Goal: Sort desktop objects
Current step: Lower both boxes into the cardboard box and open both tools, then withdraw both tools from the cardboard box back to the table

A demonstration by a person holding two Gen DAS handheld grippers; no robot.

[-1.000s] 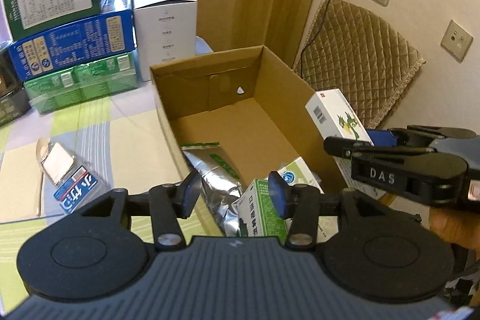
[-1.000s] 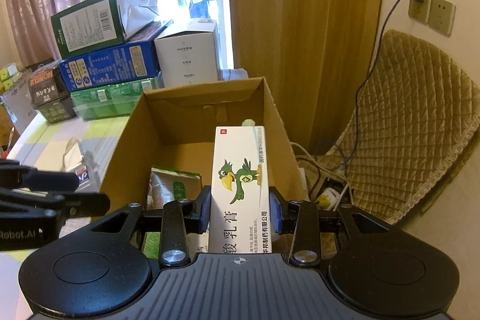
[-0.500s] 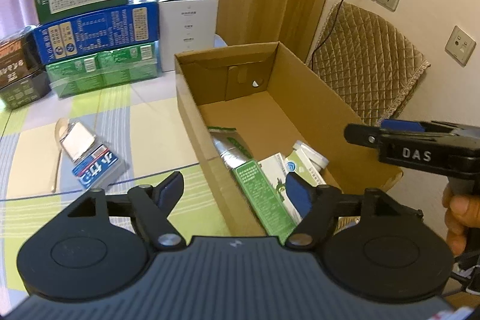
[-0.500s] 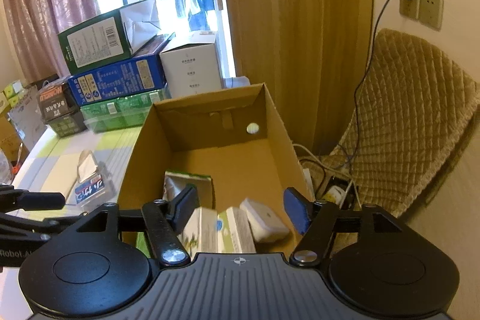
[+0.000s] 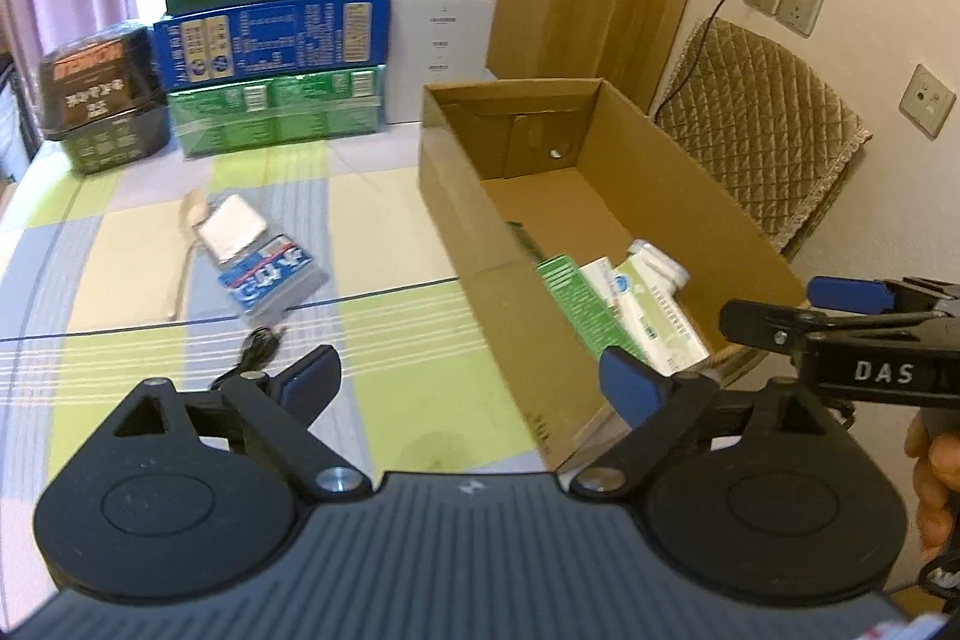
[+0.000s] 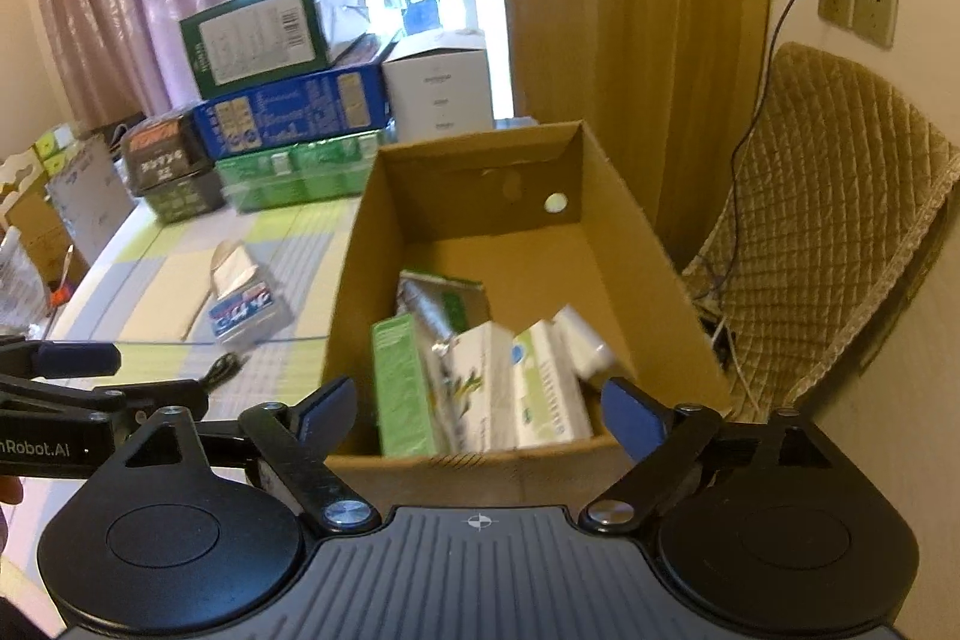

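An open cardboard box (image 5: 462, 220) (image 6: 354, 280) stands on the right of the table. Inside lie a green box (image 6: 399, 382), a white box with a bird print (image 6: 477, 388), another white box (image 6: 549, 382), a white bottle (image 5: 657, 265) and a foil pouch (image 6: 429, 307). On the tablecloth to its left rest a blue tissue pack (image 5: 270, 274) (image 6: 246, 307), a wooden spoon (image 5: 187, 244) and a black cable (image 5: 258, 343). My left gripper (image 5: 471, 382) (image 6: 159, 377) hovers open over the box's near left corner. Over the box's near end my right gripper (image 6: 480, 412) (image 5: 771, 305) is open and holds nothing.
Stacked green, blue and white cartons (image 5: 270, 34) and a dark box (image 5: 99, 100) line the table's far edge. A quilted chair (image 6: 828, 220) stands right of the box, below wall sockets (image 6: 855, 4) with a cord plugged in.
My right gripper opened and let the white bird-print box drop into the cardboard box. My left gripper opened wider. Both have pulled back from the box.
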